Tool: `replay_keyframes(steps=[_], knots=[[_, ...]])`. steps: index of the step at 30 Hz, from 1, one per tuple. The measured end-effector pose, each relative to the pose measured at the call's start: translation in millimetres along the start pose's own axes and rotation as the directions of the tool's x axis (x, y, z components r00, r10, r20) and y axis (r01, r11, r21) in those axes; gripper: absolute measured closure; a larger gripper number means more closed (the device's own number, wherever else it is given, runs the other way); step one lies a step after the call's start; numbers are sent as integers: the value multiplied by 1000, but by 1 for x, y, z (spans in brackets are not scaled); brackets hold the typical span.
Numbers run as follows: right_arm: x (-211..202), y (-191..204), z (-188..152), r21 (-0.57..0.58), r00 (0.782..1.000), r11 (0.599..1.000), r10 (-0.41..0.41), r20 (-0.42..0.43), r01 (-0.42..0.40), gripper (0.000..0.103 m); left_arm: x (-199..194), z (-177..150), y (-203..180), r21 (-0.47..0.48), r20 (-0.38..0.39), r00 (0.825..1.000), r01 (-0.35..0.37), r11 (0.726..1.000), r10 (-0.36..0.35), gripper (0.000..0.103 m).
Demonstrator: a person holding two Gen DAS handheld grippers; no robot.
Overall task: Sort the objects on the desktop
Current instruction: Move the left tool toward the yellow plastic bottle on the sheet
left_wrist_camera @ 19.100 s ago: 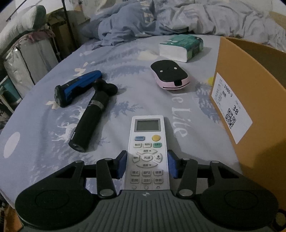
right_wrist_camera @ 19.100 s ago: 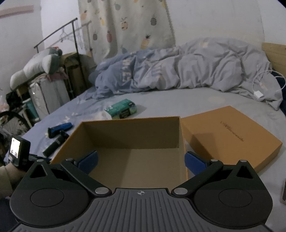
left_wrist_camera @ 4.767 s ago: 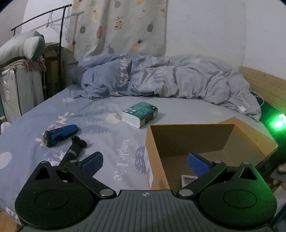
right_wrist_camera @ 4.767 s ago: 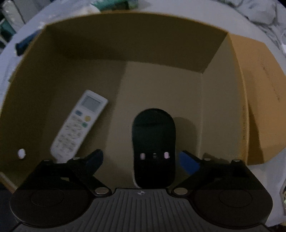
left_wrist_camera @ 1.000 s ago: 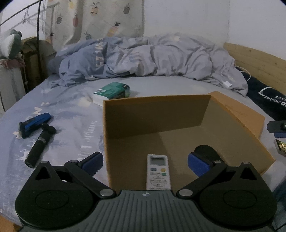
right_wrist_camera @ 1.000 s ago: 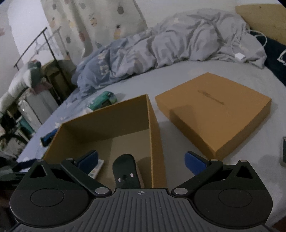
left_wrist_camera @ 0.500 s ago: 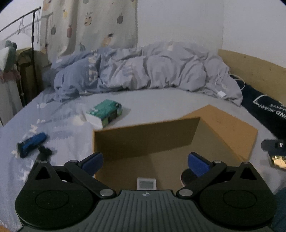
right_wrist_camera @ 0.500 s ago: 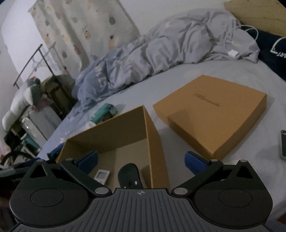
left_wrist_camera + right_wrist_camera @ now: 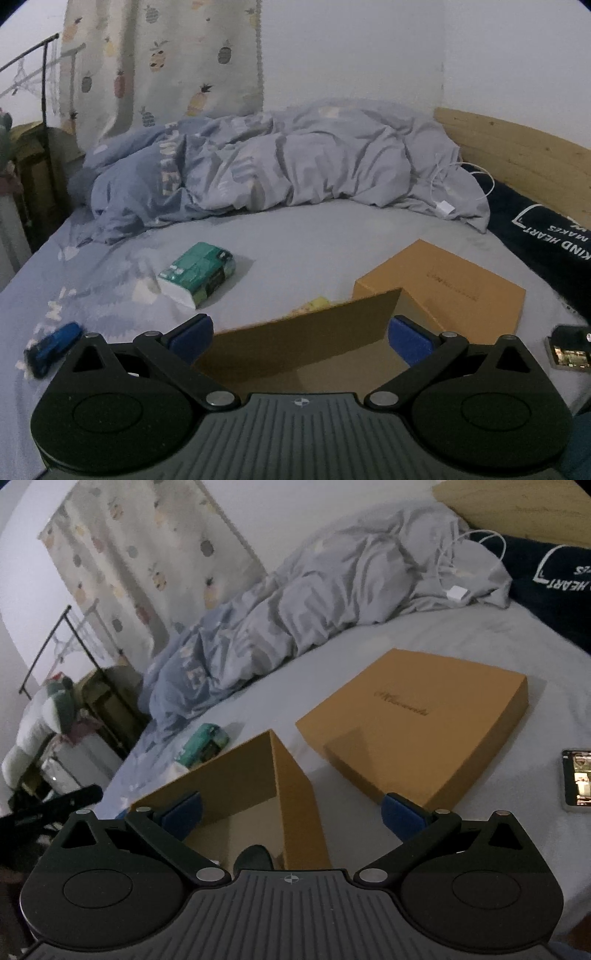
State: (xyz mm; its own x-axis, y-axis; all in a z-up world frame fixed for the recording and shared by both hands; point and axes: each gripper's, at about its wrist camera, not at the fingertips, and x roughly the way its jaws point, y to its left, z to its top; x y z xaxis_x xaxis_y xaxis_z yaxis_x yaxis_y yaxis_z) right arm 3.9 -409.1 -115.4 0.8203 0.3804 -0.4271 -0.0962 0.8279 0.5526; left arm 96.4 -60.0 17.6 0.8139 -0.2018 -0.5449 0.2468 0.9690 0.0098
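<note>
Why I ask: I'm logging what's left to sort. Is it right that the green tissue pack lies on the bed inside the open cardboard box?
Not quite. The green tissue pack does lie on the bed, but outside the open cardboard box, beyond its far wall, as the left wrist view shows.

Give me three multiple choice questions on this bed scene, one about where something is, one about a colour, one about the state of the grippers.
1. Where does the tissue pack lie?
A. inside the open box
B. on the bedsheet beyond the open box
C. on the box lid

2. What colour are the gripper pads?
A. blue
B. red
C. white

3. How are the left gripper and right gripper?
A. both open and empty
B. both shut on something
C. left holds the lid

Answers: 1 B, it rests on the sheet past the open box; 2 A, both pads show blue; 3 A, jaws spread, nothing between.
</note>
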Motion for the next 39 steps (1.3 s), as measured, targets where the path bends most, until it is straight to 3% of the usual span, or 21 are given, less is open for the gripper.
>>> replay_keyframes(steps=[15,24,31,39], knots=[[-5,11,11,8,998,998,55,-15,-55,0,74,72,9,100,-95,991,103,990,-94,0],[14,12,9,26,996,998,66,-57,-64,0,145,67,-2,175,-232,959,207,963,-164,2],[27,3,7,48,994,997,70,-83,-67,0,204,45,1,178,-397,907,228,957,-142,5],[42,-12,2,87,991,995,55,-119,-45,0,253,26,13,97,-553,818,249,964,-156,2]])
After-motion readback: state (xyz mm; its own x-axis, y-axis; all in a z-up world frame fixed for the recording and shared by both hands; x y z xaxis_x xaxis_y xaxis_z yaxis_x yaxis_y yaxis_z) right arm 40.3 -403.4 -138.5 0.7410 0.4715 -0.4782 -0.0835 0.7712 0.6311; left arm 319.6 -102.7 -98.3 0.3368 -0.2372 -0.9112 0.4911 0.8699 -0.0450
